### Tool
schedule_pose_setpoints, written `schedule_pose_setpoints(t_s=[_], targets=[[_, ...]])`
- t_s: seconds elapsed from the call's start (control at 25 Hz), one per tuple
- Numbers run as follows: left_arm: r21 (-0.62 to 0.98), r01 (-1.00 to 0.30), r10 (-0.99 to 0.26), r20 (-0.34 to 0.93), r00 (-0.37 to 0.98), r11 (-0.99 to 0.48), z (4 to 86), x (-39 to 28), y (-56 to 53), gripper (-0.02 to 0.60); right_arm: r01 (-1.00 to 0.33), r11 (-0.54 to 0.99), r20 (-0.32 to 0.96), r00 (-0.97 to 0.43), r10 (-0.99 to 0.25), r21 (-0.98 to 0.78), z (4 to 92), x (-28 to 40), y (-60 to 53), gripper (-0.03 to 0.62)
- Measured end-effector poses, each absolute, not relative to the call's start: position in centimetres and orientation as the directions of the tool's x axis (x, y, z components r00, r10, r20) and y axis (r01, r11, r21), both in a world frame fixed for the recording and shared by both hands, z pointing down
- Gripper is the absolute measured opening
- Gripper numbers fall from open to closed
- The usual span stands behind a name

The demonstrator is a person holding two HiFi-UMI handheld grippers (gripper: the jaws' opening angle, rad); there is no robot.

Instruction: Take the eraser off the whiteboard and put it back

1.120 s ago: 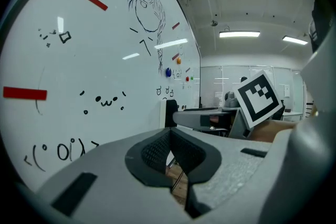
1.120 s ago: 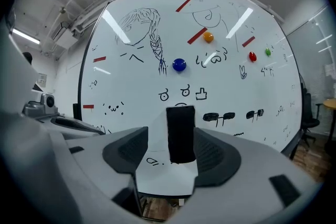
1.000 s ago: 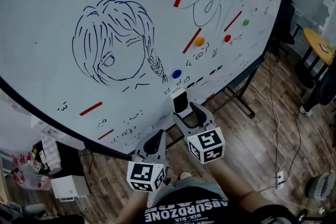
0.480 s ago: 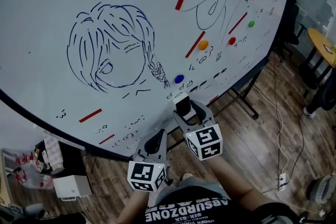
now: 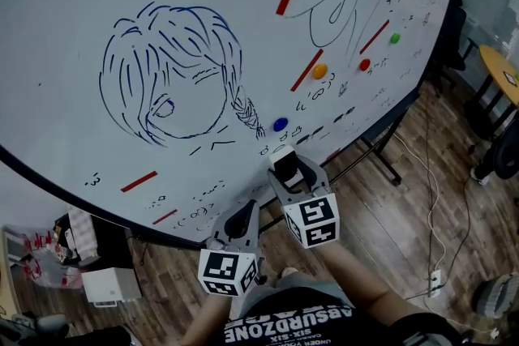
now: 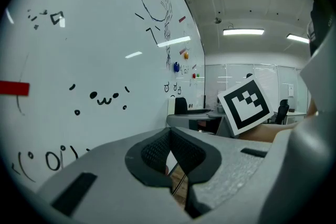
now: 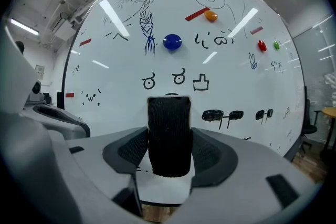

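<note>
The eraser (image 5: 280, 161), white with a black felt face, sits clamped between the jaws of my right gripper (image 5: 285, 173). It is held against or just off the lower part of the whiteboard (image 5: 73, 20), below the blue magnet (image 5: 280, 124); contact cannot be told. In the right gripper view the eraser (image 7: 169, 123) stands upright in the right gripper (image 7: 169, 150), in front of small black doodles on the whiteboard (image 7: 121, 55). My left gripper (image 5: 242, 216) hangs lower and to the left, shut and empty. In its own view the left gripper (image 6: 172, 159) points along the whiteboard (image 6: 79, 44).
Orange (image 5: 320, 70), red (image 5: 364, 64) and green (image 5: 395, 37) magnets and red strips stick to the board beside a drawn girl's head (image 5: 174, 77). The board's stand legs (image 5: 377, 148) rest on the wooden floor. A round table (image 5: 499, 69) stands far right, boxes (image 5: 105, 286) lower left.
The head view has shifted slightly down and right across the board. My right gripper keeps its hold on the eraser at about the same spot; the left gripper has not moved.
</note>
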State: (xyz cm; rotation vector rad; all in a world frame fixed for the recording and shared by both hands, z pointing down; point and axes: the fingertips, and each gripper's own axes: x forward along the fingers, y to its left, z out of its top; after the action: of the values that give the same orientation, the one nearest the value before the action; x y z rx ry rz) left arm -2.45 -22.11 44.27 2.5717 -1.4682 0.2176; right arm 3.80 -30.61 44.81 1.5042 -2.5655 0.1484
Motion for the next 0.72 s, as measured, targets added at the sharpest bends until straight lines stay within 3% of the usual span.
schedule_pose_setpoints(t_s=[0.72], targets=[[0.079, -0.868, -0.841, 0.22, 0.495, -0.49, 44.77, -2.4, -21.83, 0.005, -0.868, 0.497, 0.185, -0.49, -0.852, -0.006, 44.77, 3.97, -30.2, 0.227]])
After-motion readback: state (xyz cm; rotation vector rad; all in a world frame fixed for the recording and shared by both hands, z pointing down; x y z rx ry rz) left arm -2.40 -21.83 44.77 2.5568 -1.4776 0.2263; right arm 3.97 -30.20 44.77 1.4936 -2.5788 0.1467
